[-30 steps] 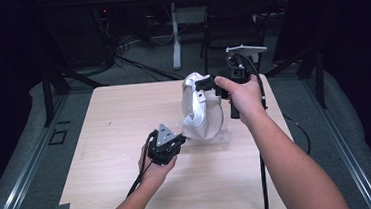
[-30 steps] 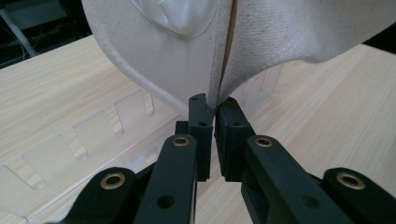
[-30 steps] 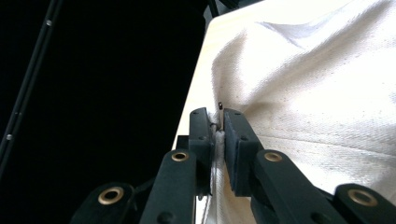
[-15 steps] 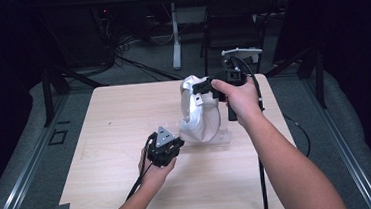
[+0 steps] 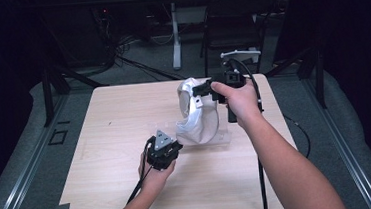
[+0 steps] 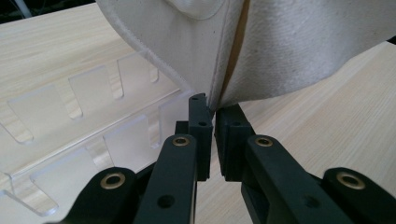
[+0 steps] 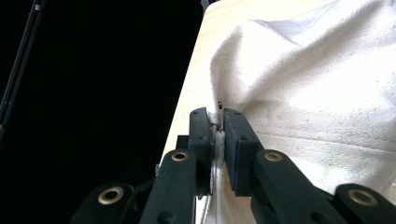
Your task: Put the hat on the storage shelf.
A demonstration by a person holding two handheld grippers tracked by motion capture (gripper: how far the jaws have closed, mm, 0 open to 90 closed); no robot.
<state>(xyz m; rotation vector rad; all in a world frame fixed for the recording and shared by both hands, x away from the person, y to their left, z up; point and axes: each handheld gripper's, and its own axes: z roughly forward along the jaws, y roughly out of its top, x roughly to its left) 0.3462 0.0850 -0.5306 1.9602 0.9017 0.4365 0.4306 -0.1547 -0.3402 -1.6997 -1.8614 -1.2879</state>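
Note:
A white canvas cloth (image 5: pixel 198 117) stands bunched up on the wooden table (image 5: pixel 104 121), over a clear plastic rack (image 6: pixel 70 121). My left gripper (image 5: pixel 175 144) is at the cloth's lower near edge. In the left gripper view its jaws are shut on the cloth's hem (image 6: pixel 215 100). My right gripper (image 5: pixel 201 89) holds the top of the cloth from the right. In the right gripper view its jaws pinch a stitched seam (image 7: pixel 217 127) of the canvas (image 7: pixel 317 93).
The rack's clear base (image 5: pixel 225 139) sticks out under the cloth on the right. A black chair (image 5: pixel 232 25) and a desk leg (image 5: pixel 174 35) stand beyond the table's far edge. Cables trail from both grippers toward the near edge.
The right hand has drifted slightly down and left with the cloth's top edge. The left hand has stayed in place.

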